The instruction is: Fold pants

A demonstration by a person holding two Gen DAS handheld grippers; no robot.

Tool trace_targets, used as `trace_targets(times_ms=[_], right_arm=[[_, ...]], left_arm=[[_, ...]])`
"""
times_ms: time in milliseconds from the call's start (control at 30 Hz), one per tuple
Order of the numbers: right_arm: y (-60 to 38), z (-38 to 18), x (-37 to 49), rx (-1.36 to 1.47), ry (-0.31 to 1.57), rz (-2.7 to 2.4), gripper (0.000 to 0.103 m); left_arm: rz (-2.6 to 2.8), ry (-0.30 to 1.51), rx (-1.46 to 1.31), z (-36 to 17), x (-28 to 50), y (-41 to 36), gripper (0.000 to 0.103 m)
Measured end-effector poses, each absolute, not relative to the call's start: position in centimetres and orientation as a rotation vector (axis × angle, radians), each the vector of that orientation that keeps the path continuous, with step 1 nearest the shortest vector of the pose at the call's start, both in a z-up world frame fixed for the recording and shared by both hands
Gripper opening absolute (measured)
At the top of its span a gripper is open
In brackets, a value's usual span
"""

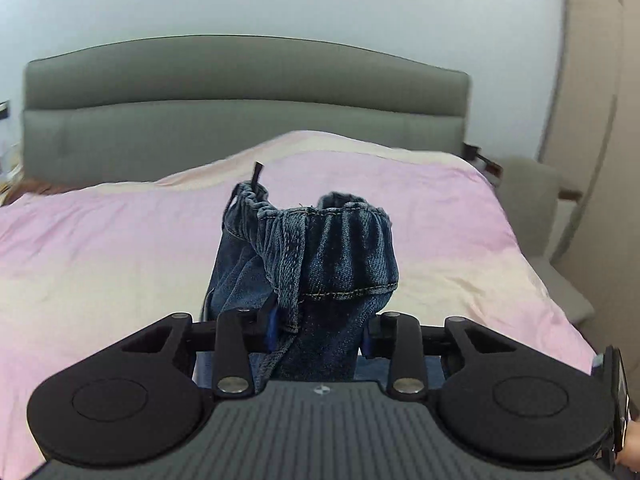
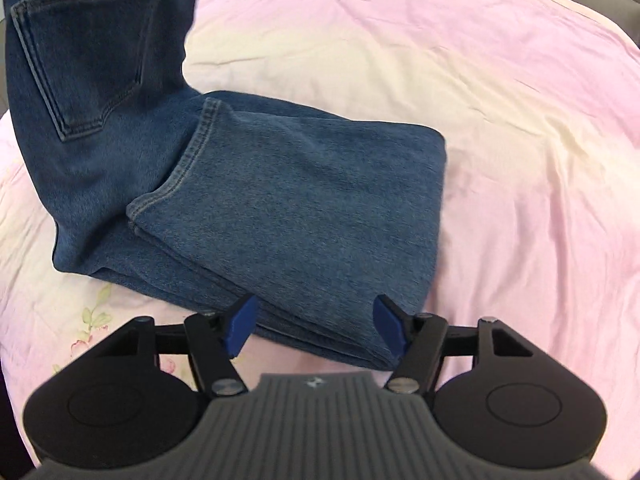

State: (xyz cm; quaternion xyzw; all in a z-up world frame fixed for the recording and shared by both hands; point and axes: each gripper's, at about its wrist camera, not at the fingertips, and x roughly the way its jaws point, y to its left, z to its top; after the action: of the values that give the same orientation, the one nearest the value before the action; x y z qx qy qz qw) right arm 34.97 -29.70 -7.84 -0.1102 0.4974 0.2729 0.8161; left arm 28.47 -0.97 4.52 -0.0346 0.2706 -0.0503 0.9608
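The pants are blue denim jeans. In the left wrist view my left gripper is shut on the bunched elastic waistband of the jeans and holds it up above the bed. In the right wrist view the folded legs of the jeans lie flat on the bed, and the upper part with a back pocket rises at the left toward the lifted waistband. My right gripper is open, with its blue pads either side of the near folded edge, not gripping it.
The bed has a pink and cream duvet, also seen in the right wrist view. A grey padded headboard stands at the far end. A grey armchair sits right of the bed by a wall.
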Motion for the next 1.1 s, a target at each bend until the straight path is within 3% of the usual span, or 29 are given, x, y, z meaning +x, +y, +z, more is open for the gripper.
trace_targets(times_ms=[400,533,633,700,1100], right_arm=[[-34.6,-10.2,35.1,-0.119,1.054,0.601,0.058],[-36.1,-11.2,34.8,-0.122,1.079,0.595,0.058],[-36.7,-11.3,34.5,-0.132,1.088,0.579,0.058],[-37.1,-10.7,34.2,-0.138,1.079,0.567,0.058],[-36.4,-4.3,34.6,-0.021,0.986,0.533,0.058]], left_arm=[[-0.377,0.794,0.093,-7.9,34.8,-15.9,0.040],[-0.482,0.891,0.188,-11.0,34.4,-17.9,0.049],[-0.529,0.904,0.150,-11.5,34.8,-17.7,0.063],[-0.557,0.908,0.117,-11.1,34.5,-17.0,0.079],[-0.414,0.851,0.203,-8.4,26.1,-6.1,0.085]])
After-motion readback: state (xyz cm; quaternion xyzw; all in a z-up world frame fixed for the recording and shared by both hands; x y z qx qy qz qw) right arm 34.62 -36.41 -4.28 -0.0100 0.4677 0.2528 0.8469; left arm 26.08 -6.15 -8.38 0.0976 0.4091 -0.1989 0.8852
